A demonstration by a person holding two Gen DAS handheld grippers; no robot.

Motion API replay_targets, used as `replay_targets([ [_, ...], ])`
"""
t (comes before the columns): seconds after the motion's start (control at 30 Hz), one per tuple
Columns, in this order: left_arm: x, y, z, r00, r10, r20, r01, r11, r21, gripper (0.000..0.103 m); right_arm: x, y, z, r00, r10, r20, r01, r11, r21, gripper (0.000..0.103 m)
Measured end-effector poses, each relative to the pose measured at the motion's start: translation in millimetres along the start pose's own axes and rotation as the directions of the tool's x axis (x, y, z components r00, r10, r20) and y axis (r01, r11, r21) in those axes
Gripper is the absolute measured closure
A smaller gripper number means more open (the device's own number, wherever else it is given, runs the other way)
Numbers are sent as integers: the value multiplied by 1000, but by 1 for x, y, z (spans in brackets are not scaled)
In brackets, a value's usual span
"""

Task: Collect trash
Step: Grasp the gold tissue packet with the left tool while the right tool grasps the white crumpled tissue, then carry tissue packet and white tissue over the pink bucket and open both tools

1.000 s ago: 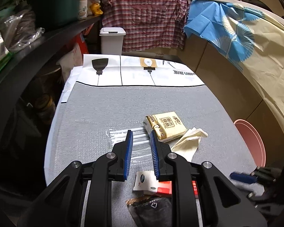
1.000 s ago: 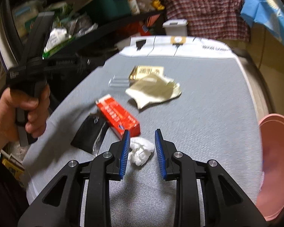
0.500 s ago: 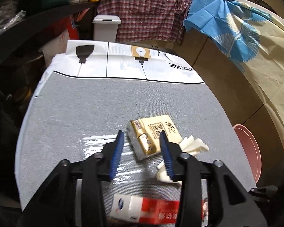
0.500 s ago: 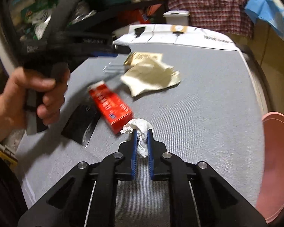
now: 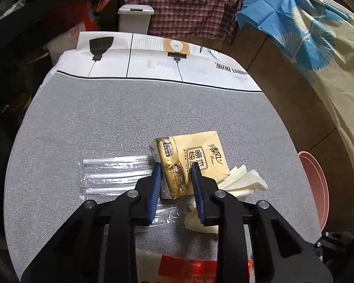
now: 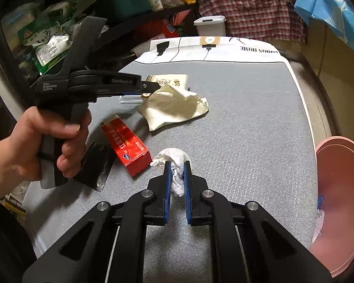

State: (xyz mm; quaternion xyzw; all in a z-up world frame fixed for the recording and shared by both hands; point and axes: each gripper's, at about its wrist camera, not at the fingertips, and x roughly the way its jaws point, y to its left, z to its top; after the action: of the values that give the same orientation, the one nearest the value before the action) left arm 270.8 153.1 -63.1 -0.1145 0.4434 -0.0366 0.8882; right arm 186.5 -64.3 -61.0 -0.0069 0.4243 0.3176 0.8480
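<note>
My right gripper pinches crumpled white tissue: light, soft, squashy. My left gripper, just closing, clamps near end of gold tissue pack: slick wrapper, springy.

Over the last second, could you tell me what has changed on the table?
The right gripper closed on the white tissue wad. The left gripper moved forward and its jaws have just been closing around the tissue pack. The red box and cream napkin stayed put.

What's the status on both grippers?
Right gripper shut on crumpled white tissue. Left gripper just closing around tan tissue pack. Nothing blocking.
</note>
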Motion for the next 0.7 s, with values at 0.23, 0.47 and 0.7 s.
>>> replay_targets([
  [0.23, -25, -12, 1, 996, 49, 75, -52, 998, 45, 84, -13, -9, 3, 999, -31, 43, 30, 999, 17, 93],
  [0.47, -53, -26, -3, 989, 71, 133, -81, 994, 73, 84, -32, -17, 4, 993, -77, 94, 74, 997, 32, 93],
  [0.7, -87, -39, -11, 979, 77, 187, -93, 993, 77, 84, -57, -23, 4, 983, -114, 145, 108, 993, 49, 93],
])
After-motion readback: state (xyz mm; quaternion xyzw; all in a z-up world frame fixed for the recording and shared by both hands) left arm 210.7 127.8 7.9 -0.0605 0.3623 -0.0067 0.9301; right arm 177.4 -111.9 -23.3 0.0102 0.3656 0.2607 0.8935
